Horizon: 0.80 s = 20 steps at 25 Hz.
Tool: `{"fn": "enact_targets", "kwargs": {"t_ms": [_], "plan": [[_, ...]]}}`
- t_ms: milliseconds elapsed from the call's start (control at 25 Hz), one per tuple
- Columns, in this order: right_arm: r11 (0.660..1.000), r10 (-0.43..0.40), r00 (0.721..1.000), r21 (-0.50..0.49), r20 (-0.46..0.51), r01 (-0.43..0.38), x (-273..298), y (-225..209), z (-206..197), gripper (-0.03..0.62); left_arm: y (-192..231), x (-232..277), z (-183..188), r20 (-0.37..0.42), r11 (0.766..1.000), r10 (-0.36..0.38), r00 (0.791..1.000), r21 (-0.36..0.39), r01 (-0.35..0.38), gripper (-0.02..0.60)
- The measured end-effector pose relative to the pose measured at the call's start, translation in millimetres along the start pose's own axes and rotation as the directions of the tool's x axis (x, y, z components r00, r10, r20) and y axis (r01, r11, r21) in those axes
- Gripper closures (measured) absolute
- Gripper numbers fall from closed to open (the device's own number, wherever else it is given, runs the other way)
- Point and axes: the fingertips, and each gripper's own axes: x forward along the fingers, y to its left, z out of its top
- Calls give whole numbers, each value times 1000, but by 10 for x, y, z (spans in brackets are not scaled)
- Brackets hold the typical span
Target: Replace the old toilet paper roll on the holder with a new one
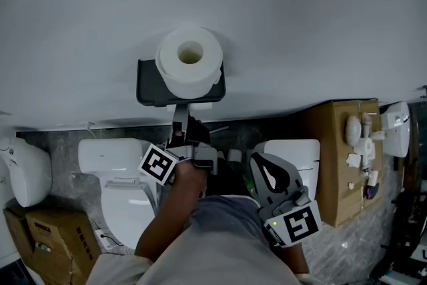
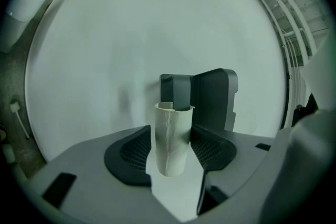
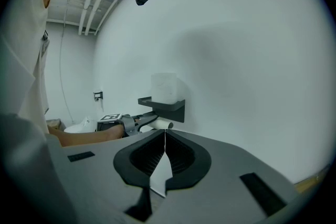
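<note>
From the head view, a full roll (image 1: 190,63) stands on end atop the dark holder (image 1: 148,87) on the wall (image 1: 300,23), its hole facing the camera. The left gripper (image 1: 183,118) reaches up to just beneath the holder, and what lies between its fingers is hidden there. The right gripper (image 1: 257,161) hangs lower and to the right, well apart from the holder. Two toilets (image 1: 113,173) and a box (image 1: 333,163) sit below. In the left gripper view the jaws are spread wide with the old roll's bare tube (image 2: 171,139) between the pads (image 2: 134,152) — its sides lie just beside both, and its round shape shows no squeeze. The tube's long axis runs along the line of the jaws, straight up the frame. Its near end sits deep between the pads, and its far open end points at the holder, whose dark arm (image 2: 176,93) enters it. In the right gripper view this gripper's jaws are pressed together, only a thin seam between them, with nothing held. Beyond them the tube lies level just under the holder's shelf (image 3: 163,106), its left part between the left gripper's fingers and its right end poking out past them — the roll stands upright on the shelf above, touching it.
</note>
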Motion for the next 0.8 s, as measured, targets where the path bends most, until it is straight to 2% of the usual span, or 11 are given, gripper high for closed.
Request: {"fn": "enact_targets", "kwargs": {"t_ms": [160, 360, 800], "plan": [[1000, -9, 1000, 7, -6, 9, -6, -66, -18, 577, -28, 40, -41, -3, 1000, -23, 1000, 5, 23, 394], [1000, -17, 1000, 9, -8, 17, 8, -119, -36, 577, -28, 63, -67, -2, 1000, -29, 1000, -3, 29, 401], [998, -51, 999, 32, -17, 52, -53, -190, -87, 577, -37, 113, -343, -73, 999, -31, 997, -18, 30, 405]]}}
